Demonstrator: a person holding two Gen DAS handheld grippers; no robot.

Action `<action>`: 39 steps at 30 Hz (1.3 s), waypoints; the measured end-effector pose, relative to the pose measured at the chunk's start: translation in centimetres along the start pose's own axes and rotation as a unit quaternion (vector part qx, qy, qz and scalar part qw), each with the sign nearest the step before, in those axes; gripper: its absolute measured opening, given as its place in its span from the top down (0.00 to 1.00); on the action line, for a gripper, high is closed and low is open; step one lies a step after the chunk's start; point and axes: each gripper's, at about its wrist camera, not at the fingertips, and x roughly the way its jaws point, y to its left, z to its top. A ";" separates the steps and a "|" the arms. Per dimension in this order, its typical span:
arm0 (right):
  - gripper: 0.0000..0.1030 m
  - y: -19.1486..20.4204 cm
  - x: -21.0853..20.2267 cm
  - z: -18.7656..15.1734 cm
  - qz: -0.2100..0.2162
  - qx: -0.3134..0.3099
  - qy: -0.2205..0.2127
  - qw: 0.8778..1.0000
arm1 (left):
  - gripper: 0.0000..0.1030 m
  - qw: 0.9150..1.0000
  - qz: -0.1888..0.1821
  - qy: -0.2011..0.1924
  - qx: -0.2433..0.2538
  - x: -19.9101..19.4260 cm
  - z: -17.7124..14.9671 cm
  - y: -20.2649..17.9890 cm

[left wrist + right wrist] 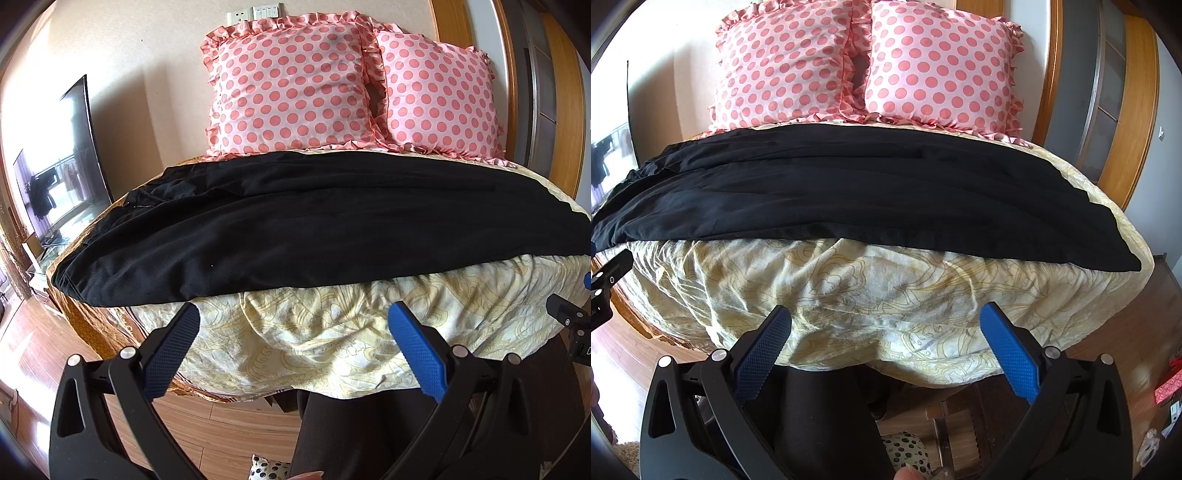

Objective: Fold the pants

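Pants point(314, 229) lie across the bed point(314, 343); left gripper point(293, 314) and right gripper point(886, 314) fingers apart, empty.

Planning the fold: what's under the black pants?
The black pants lie on a yellow patterned bedspread; it shows only around them. Whatever lies beneath the fabric itself is covered.

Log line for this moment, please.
left gripper: open, empty | right gripper: open, empty | black pants: lengthwise across bed, untouched | pillows: behind

Bed point(332, 332), yellow patterned cover; black pants point(295, 229) spread across; two polka-dot pillows point(291, 85) behind.
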 end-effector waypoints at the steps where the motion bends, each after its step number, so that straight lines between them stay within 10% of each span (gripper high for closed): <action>1: 0.01 -0.1 0.0 0.1 0.001 0.000 0.000 1.000 | 0.02 1.000 0.000 0.000 0.000 0.0 0.0 0.0; 39: 0.01 -0.3 0.3 0.0 0.002 0.003 0.002 1.000 | 0.02 1.000 0.000 0.007 0.004 0.8 -1.2 -0.5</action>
